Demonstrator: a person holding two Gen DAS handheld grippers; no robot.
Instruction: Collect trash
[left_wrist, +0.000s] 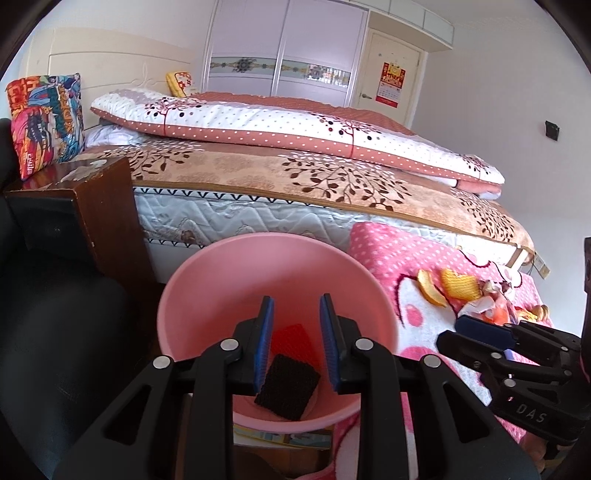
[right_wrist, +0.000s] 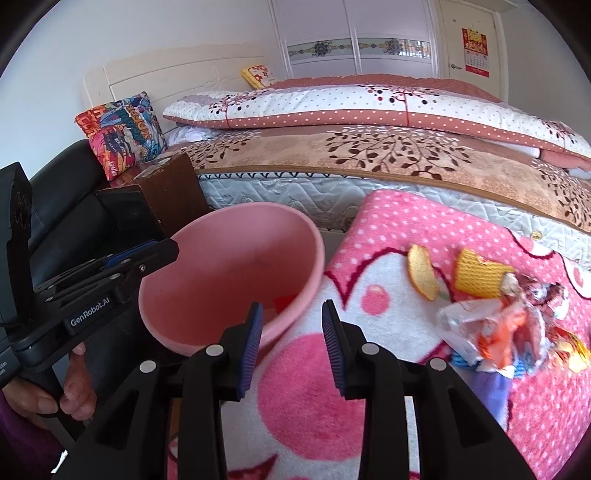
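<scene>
My left gripper (left_wrist: 296, 299) hangs open over the pink bin (left_wrist: 207, 280). A black ribbed pad (left_wrist: 291, 391) and a red piece (left_wrist: 291, 338) lie inside the bin below its fingers, and the pads touch neither. My right gripper (right_wrist: 291, 304) is open and empty above the bin's (right_wrist: 229, 258) near rim and the pink blanket (right_wrist: 314, 398). Trash lies on the blanket to the right: an orange peel (right_wrist: 423, 273), a yellow waffle-textured piece (right_wrist: 476, 277) and crumpled wrappers (right_wrist: 509, 325). The left gripper (right_wrist: 168, 249) shows at the bin's left rim, held by a hand (right_wrist: 74, 387).
A bed (left_wrist: 295, 177) with folded quilts runs behind the bin. A dark wooden nightstand (left_wrist: 92, 206) and a black padded seat (left_wrist: 55, 332) stand left of the bin. A colourful cushion (left_wrist: 46, 122) leans by the headboard.
</scene>
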